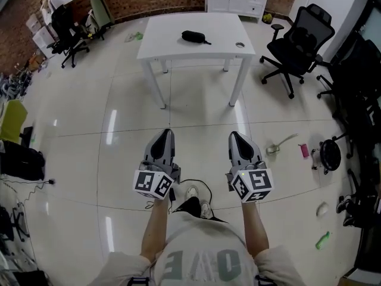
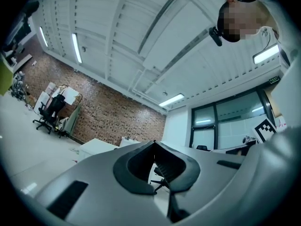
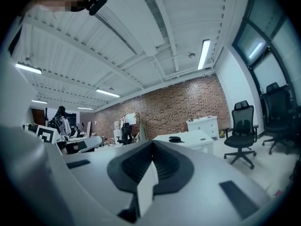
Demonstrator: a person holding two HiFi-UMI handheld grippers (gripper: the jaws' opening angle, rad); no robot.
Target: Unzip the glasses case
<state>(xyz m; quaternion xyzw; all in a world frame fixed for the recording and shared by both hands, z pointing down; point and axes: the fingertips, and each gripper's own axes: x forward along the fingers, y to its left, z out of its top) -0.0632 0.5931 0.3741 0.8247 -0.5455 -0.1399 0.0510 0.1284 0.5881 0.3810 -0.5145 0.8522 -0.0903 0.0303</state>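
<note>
On the white table (image 1: 178, 55), far ahead of both grippers, the black glasses case (image 1: 194, 37) is seen lying flat. Its zip is too small to be made out, and the inside is hidden. The left gripper (image 1: 167, 132) and right gripper (image 1: 233, 134) are both held pressed together, with nothing pinched.

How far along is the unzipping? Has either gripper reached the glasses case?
Done: nothing visible. The glasses case lies on the white table across the floor, far from both grippers; its zip is too small to read. In hand: nothing; the left gripper and right gripper are shut and empty, held in front of the person. Left: approach, hold the case, pull the zip.
</note>
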